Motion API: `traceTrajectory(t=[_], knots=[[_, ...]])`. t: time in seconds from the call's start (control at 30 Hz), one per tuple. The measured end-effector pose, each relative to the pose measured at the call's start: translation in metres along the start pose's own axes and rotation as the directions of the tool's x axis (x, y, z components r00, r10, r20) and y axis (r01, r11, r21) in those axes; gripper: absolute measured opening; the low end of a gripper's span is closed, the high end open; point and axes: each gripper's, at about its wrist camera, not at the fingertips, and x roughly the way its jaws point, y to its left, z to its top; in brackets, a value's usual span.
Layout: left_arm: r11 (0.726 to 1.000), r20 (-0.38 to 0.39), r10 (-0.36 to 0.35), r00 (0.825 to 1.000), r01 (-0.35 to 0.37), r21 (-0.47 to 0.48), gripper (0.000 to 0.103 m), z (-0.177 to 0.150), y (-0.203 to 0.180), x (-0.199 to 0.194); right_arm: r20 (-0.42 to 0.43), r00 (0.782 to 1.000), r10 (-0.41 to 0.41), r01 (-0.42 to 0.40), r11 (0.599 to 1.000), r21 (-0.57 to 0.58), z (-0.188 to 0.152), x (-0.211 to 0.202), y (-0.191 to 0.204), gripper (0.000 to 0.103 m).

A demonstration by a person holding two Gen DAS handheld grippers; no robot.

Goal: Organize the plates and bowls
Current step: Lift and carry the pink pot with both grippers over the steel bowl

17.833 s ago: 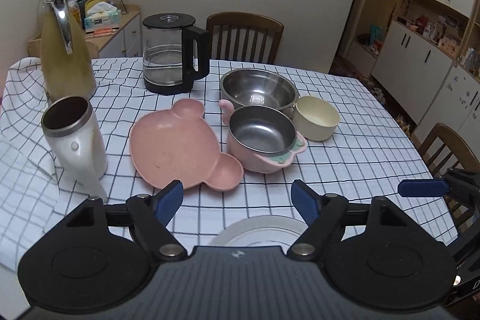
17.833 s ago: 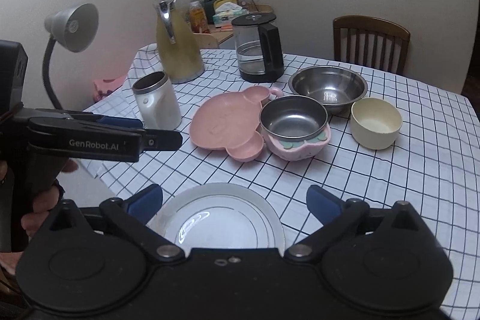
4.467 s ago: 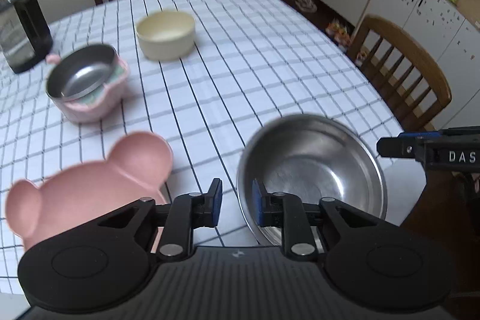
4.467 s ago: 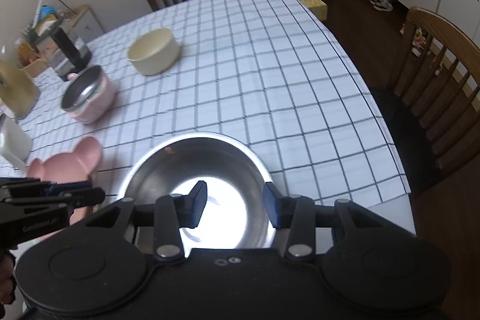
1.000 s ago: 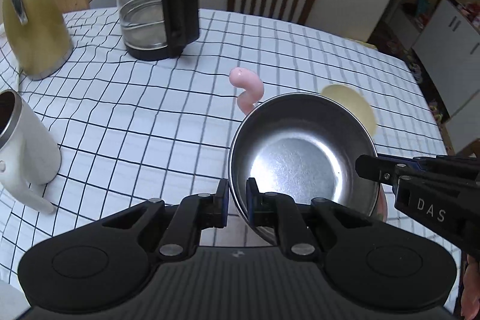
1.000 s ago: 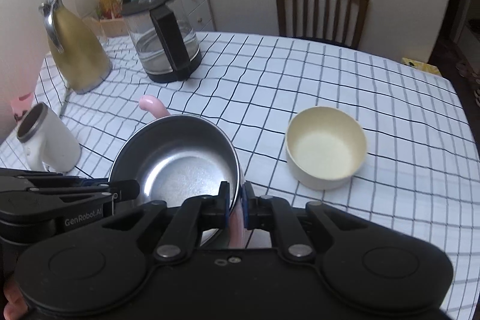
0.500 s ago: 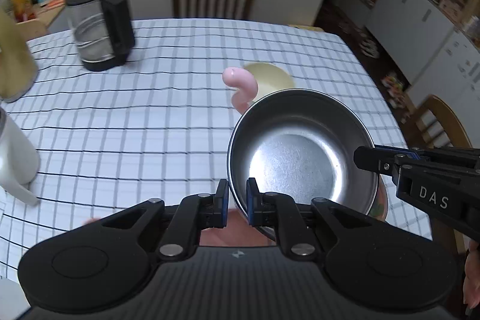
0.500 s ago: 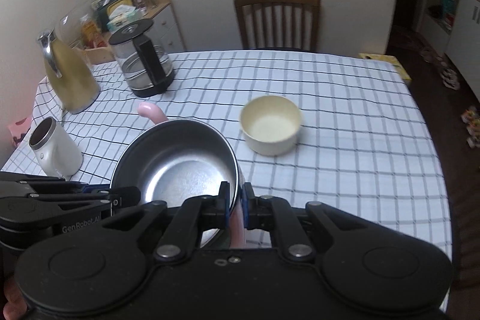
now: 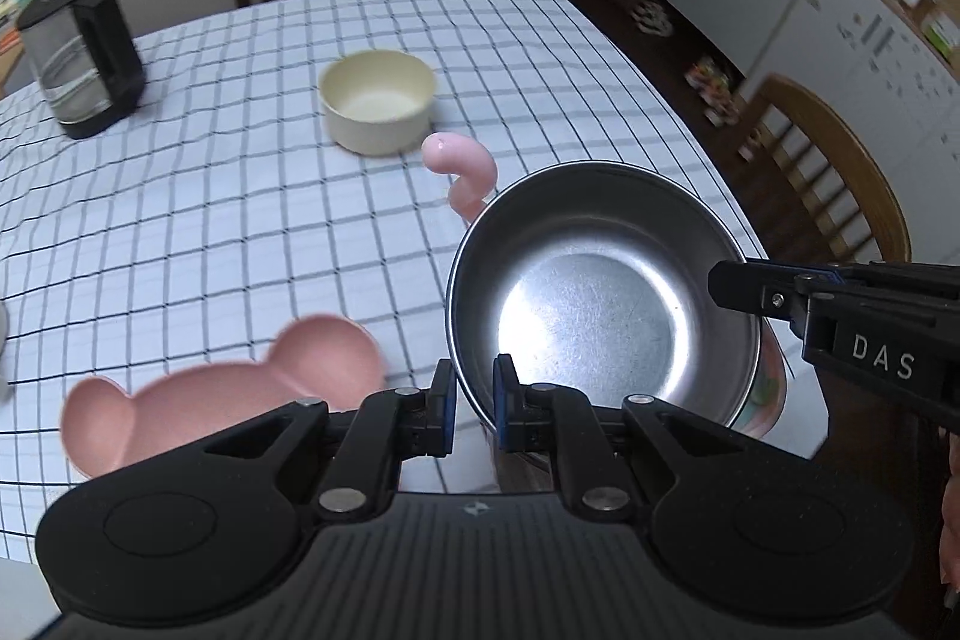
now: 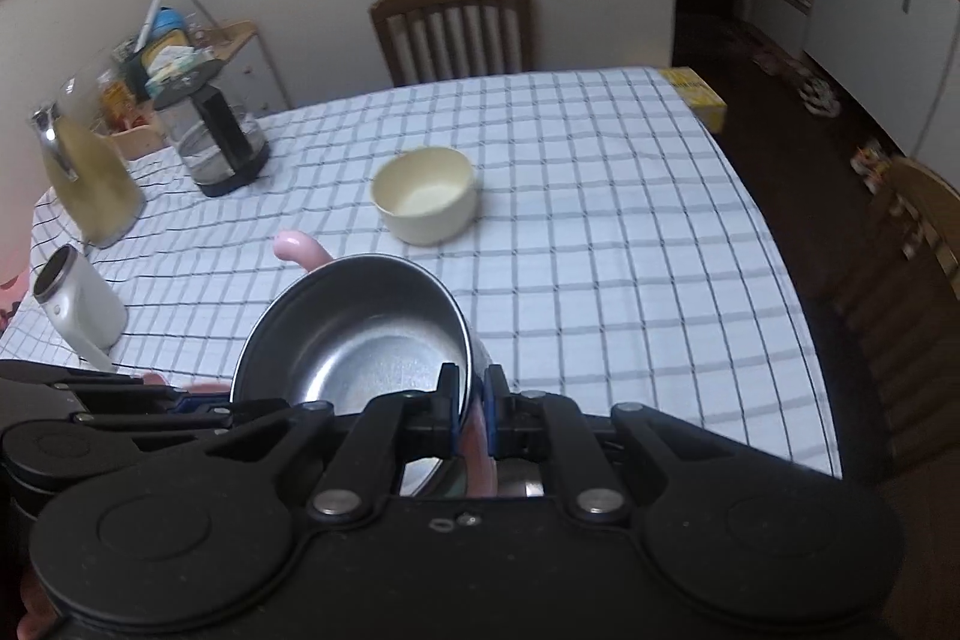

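Two handheld grippers carry one bowl together above a table w/ a checked cloth point(image 9: 240, 196). The left gripper point(image 9: 471, 406) is nearly closed, pinching the near rim of a steel-lined pink bowl point(image 9: 594, 316); the right gripper point(image 10: 470, 415) is likewise nearly closed, clamped on the rim at the bowl's opposite side, pink outer wall showing between its pads. The bowl is off the cloth, tilted a little, its curly pink handle point(image 9: 465, 169) pointing toward the table's far edge. Below & left of it, close to the near edge, lies a pink bear-shaped plate point(image 9: 240, 388). A cream bowl point(image 10: 426, 196) sits alone toward the middle of the table, well apart from the carried bowl. A glass kettle point(image 10: 216, 142), a yellow jug point(image 10: 90, 184) & a white mug point(image 10: 78, 304) stand along the left edge. Step in hand, as I read it: moving the pink bowl to a stacking spot near the near edge. Next move likely calls for both hands levelling it, lowering in sync onto the target, then opening together; uneven release could tip it.
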Motion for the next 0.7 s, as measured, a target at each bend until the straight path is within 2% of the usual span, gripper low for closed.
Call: traceTrajectory(t=[0.37,0.7], knots=[[0.995,-0.070,-0.017,0.997,0.024,0.096,0.011,-0.030,-0.040,0.023,-0.045,0.998,-0.046,0.051,0.990,0.130,-0.054,-0.005,-0.040,0.009],[0.987,-0.098,-0.018,0.995,0.033,0.159,0.011,-0.047,-0.053,0.052,-0.071,0.994,-0.079,0.091,0.978,0.186,-0.085,0.006,-0.056,0.009]])
